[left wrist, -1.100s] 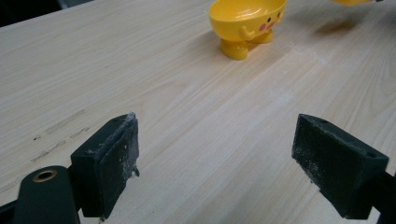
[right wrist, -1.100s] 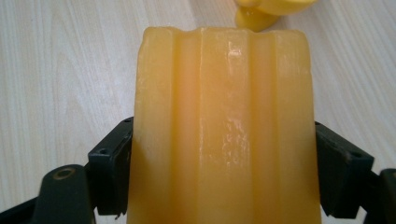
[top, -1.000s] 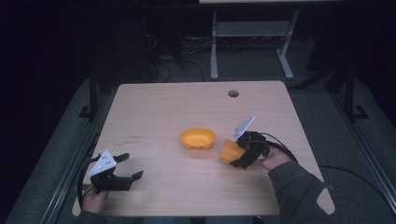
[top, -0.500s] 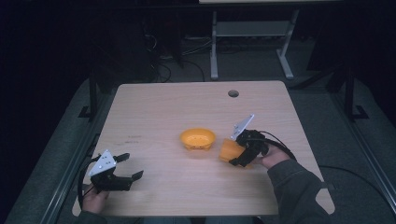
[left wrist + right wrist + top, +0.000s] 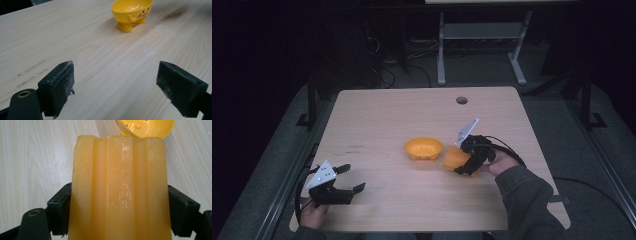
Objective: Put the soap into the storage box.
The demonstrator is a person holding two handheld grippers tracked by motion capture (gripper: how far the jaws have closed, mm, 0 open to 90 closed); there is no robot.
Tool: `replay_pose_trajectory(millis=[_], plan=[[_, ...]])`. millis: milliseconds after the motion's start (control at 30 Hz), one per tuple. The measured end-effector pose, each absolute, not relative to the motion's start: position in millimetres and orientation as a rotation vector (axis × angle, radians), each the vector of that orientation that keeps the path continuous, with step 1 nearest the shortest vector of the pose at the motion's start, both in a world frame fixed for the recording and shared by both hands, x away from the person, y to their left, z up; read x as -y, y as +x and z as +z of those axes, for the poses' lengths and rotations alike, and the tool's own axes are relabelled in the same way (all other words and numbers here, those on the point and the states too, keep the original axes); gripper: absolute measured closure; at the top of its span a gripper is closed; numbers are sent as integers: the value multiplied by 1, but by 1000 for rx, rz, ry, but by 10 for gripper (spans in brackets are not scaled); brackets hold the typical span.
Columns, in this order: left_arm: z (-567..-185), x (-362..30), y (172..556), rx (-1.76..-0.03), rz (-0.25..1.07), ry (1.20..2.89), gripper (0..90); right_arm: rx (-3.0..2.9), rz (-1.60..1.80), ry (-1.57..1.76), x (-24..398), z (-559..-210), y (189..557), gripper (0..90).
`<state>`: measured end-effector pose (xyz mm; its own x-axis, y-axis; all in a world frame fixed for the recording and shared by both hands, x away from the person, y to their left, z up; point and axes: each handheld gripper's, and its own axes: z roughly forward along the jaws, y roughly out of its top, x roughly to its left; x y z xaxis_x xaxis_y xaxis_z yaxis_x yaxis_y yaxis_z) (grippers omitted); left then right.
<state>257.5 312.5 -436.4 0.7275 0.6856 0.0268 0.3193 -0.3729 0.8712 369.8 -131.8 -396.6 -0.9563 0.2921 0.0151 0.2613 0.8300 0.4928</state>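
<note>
A small yellow bowl (image 5: 424,148) on stubby feet stands near the table's middle; it also appears in the left gripper view (image 5: 131,10) and the right gripper view (image 5: 147,127). My right gripper (image 5: 464,161) is shut on an orange ribbed cup (image 5: 454,159), tilted on its side just right of the bowl. In the right gripper view the cup (image 5: 120,192) sits between both black pads, its far end pointing at the bowl. My left gripper (image 5: 349,179) rests open near the table's front left corner, with bare tabletop between its pads (image 5: 60,87).
The wooden table (image 5: 377,120) has a round cable hole (image 5: 461,100) at the back right. A white desk frame (image 5: 482,40) stands beyond the table on the dark floor. Cables trail from both grippers.
The right gripper has shifted slightly with the orange cup beside the bowl. The left gripper has stayed where it was.
</note>
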Motion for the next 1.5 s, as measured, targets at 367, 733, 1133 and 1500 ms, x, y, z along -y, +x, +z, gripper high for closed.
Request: replay_pose_trajectory(millis=[367, 733, 1133, 1500], plan=[[-436, -312, 258, -767, 483, 1976, 143, -2939, 799, 408, 119, -382, 383, 206], [-436, -312, 258, -765, 481, 1975, 143, -2949, 795, 371, 108, -375, 395, 205], [-436, -312, 258, -767, 479, 1973, 143, -2959, 780, 333, 93, -369, 409, 205], [-436, -312, 258, -763, 478, 1974, 143, -2968, 773, 303, 78, -367, 422, 205]])
